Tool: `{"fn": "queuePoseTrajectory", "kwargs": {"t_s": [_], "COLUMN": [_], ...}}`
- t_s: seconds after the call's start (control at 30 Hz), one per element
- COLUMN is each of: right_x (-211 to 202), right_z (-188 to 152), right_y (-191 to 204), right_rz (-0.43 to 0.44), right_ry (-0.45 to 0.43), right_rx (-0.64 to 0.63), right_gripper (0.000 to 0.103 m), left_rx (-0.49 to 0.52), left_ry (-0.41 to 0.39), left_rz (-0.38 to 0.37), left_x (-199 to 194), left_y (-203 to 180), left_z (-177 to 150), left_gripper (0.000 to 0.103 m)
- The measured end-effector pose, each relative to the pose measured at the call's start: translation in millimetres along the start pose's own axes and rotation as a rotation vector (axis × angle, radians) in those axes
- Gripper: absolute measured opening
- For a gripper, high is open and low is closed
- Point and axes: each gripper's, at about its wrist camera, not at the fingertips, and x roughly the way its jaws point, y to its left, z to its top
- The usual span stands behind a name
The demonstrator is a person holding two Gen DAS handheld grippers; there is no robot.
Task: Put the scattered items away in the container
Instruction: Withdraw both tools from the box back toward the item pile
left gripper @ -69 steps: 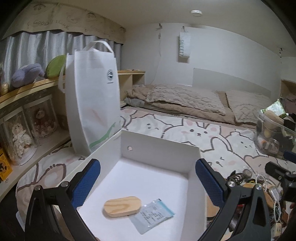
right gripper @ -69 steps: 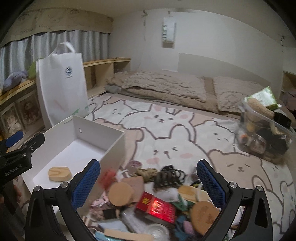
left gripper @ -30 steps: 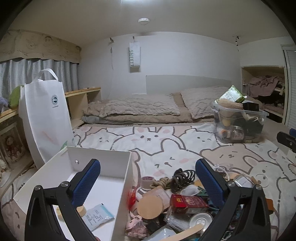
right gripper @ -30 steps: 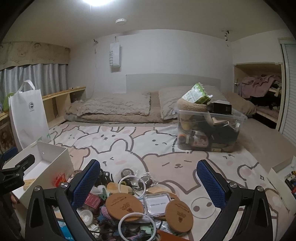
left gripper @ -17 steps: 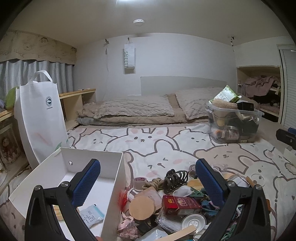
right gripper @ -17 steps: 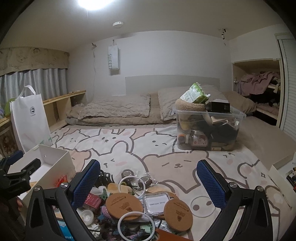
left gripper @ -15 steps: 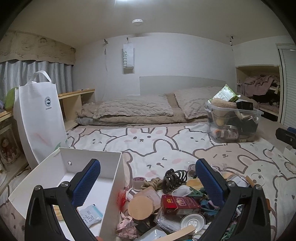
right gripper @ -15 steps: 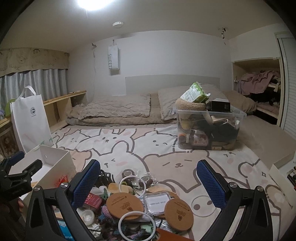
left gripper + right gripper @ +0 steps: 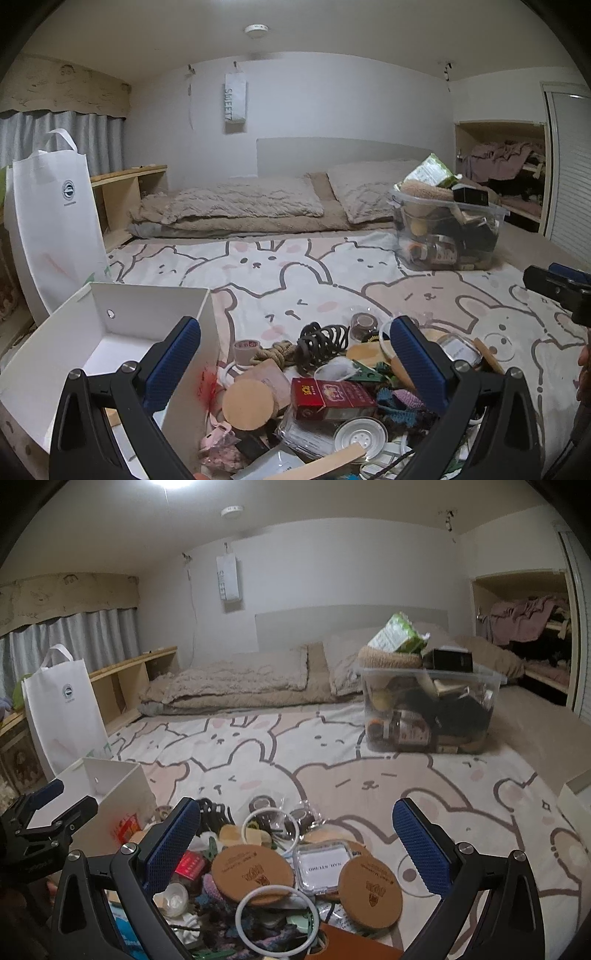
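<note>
Both grippers have swung away from the white box (image 9: 110, 328) at near left. The left gripper (image 9: 295, 365) and right gripper (image 9: 295, 845) now hover spread and empty above the scattered pile (image 9: 258, 871), ready for another pick.

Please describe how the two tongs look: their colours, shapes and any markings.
Both left tongs and right tongs have black frames with triangular cut-outs, silver bolts, and two long fingers faced with blue textured pads. No cables or sleeves are visible.
</note>
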Motion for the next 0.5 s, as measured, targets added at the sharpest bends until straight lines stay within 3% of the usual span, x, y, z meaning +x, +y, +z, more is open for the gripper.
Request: {"fn": "queuePoseTrajectory", "kwargs": {"t_s": [0.5], "right_x": [56.9], "right_z": [-39.0], "right_y": [-9.6], "right_rz": [0.057], "right_ry": [0.215], "right_rx": [0.03], "right_gripper": [0.103], "left_rx": [0.058], "left_ry": [0.163], "left_rz": [-0.034], "left_x": [48.6], "left_y": [-21.7], "left_z": [-31.5], "left_gripper": [0.103]}}
